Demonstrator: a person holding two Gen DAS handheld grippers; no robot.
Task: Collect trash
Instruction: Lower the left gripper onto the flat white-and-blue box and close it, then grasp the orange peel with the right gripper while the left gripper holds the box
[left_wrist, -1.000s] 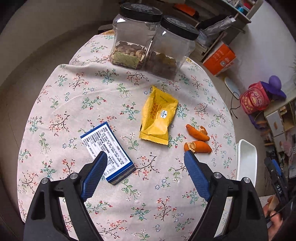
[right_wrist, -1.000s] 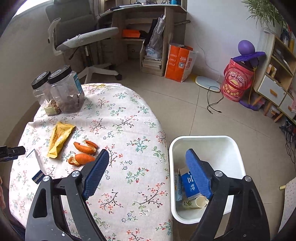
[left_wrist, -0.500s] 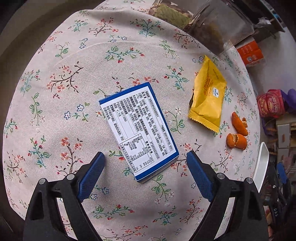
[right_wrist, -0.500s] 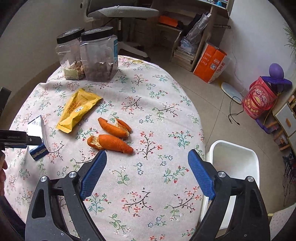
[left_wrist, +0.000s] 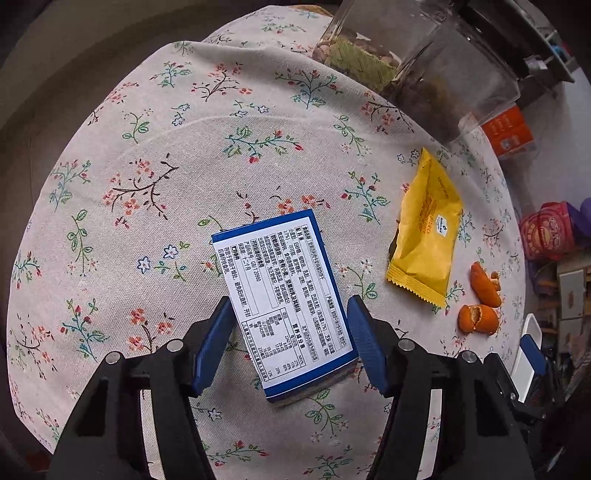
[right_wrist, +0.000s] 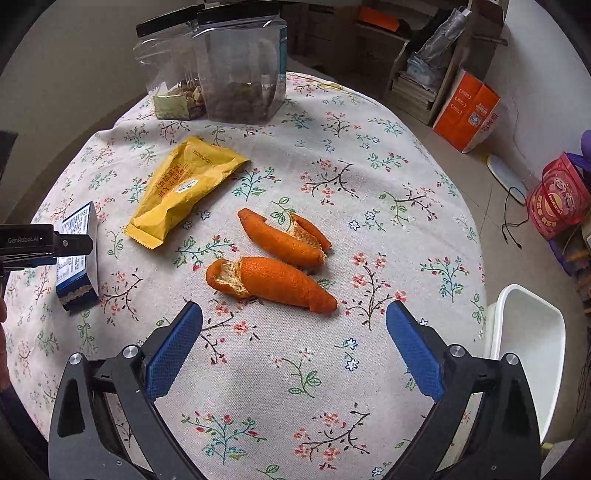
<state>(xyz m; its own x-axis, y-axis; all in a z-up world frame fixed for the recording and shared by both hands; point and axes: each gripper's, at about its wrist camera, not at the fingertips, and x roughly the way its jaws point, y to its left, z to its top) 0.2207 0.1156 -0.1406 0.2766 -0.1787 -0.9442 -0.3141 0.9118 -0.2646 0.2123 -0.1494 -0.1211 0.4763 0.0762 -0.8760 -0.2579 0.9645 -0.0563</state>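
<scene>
Left claw (left_wrist: 290, 341) lowered, closing around blue box (left_wrist: 284, 299), seemingly touching, right claw (right_wrist: 293, 349) opening above peels (right_wrist: 271, 282)

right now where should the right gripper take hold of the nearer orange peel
Across the fat middle of the nearer orange peel, coming from above. It lies flat on the tablecloth as a long curled strip, so the fingers should straddle its short width, not its length. The torn, ragged end looks flimsier. The right gripper hovers short of it, jaws opening with nothing between them.
</scene>
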